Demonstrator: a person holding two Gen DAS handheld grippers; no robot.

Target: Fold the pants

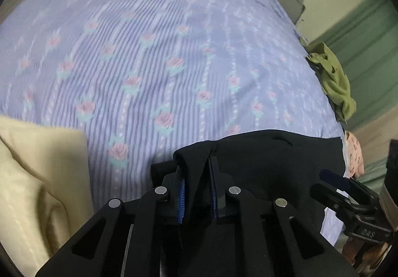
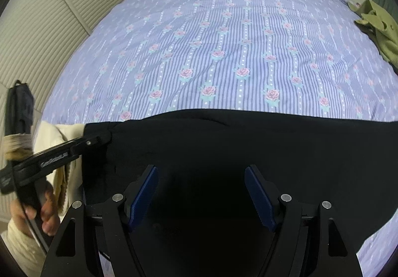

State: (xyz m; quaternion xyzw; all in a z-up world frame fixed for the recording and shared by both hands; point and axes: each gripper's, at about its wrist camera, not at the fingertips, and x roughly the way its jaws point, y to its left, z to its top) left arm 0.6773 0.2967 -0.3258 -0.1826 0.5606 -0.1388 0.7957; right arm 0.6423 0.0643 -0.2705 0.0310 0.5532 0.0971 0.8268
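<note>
The left gripper pinches a fold of the black pants at the bed's near edge. The right gripper hovers over them, jaws spread.

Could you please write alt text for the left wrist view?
The left gripper is shut on a pinched-up fold of black pants at the near edge of a purple rose-print bedsheet. Cream fabric lies left, a green garment right.

The bed is carrying black pants along its near edge, cream cloth beside them, and an olive garment at its right edge.
</note>
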